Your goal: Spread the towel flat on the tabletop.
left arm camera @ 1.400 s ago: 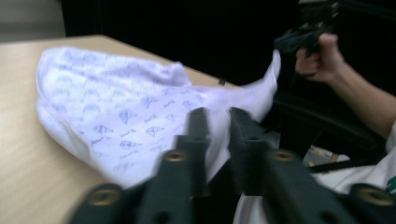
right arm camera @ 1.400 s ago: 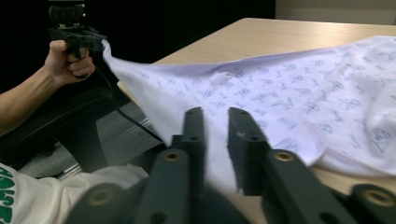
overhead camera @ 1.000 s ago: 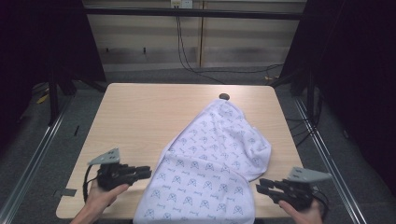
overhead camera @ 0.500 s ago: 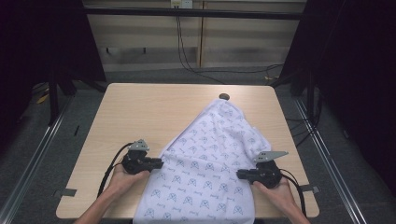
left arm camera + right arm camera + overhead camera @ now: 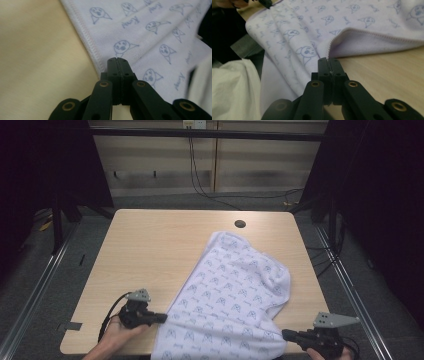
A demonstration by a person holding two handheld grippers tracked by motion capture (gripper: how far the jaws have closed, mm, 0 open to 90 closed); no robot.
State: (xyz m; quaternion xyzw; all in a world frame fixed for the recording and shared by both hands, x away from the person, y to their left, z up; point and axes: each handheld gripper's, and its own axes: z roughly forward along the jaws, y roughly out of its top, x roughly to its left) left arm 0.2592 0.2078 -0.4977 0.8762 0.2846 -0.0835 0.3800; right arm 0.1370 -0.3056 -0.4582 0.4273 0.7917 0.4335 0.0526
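Observation:
A white cloth [image 5: 235,295] printed with small blue faces lies on the wooden table [image 5: 165,245] and hangs over its near edge. My left gripper [image 5: 162,318] is at the cloth's left hem. In the left gripper view its jaws [image 5: 117,60] have just been closing and now meet with no gap, pinching the stitched hem [image 5: 86,35]. My right gripper [image 5: 286,335] is at the cloth's near right corner. Its jaws [image 5: 328,60] are also closed tight, nipping the cloth [image 5: 337,20] where a folded hem lifts off the table.
A round cable hole [image 5: 240,224] sits near the table's far edge. A black cable [image 5: 110,312] loops behind the left gripper. The person's white garment [image 5: 234,87] is close by at the left of the right gripper view, with the other gripper's tip [image 5: 265,3] far off.
Both grippers came in from the table's near corners to the cloth's edges. The left one stayed at the left hem. The right one then drew back toward the near right corner.

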